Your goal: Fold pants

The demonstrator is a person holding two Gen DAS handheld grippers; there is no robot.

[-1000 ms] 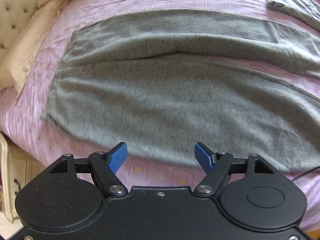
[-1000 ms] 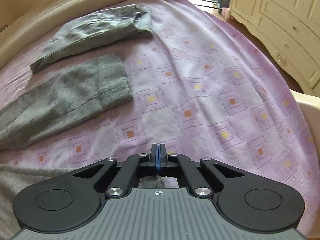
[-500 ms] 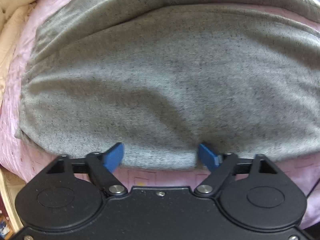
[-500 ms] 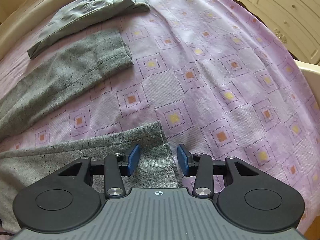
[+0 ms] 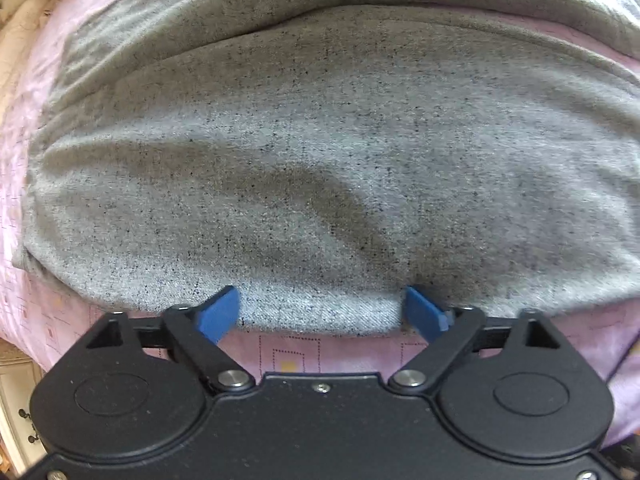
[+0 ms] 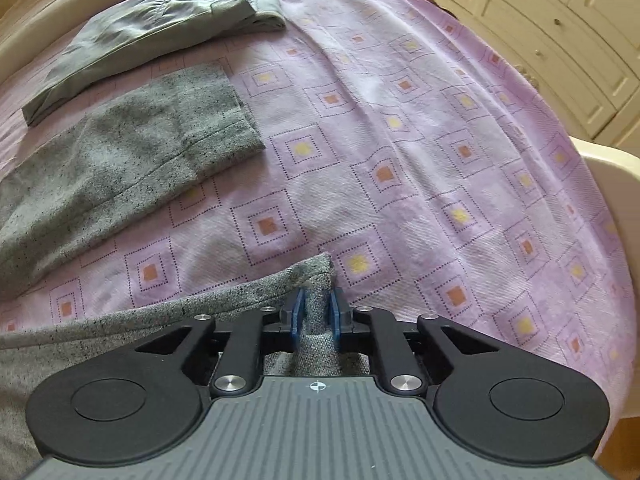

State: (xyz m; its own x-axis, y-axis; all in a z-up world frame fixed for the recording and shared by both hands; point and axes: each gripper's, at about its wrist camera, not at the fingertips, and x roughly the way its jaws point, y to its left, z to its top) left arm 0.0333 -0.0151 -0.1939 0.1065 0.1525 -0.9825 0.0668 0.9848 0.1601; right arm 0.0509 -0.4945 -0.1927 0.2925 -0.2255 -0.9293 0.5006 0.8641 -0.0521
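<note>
Grey speckled pants (image 5: pixel 320 140) lie spread flat on the pink bed; their waist end fills the left wrist view. My left gripper (image 5: pixel 322 310) is open, its blue pads astride the near edge of the cloth. In the right wrist view the near leg's cuff (image 6: pixel 316 280) is bunched between the pads of my right gripper (image 6: pixel 316 312), which is shut on it. The far leg (image 6: pixel 132 148) lies flat further back on the left.
A second, folded grey-green garment (image 6: pixel 160 28) lies at the far side of the pink patterned bedspread (image 6: pixel 440 160). A cream dresser (image 6: pixel 560 20) stands beyond the bed's right edge. Cream pillows (image 5: pixel 20 40) sit at the left.
My right gripper has closed on the near leg's cuff, which was lying loose between its open pads. My left gripper has stayed open at the pants' near edge, moving slightly closer.
</note>
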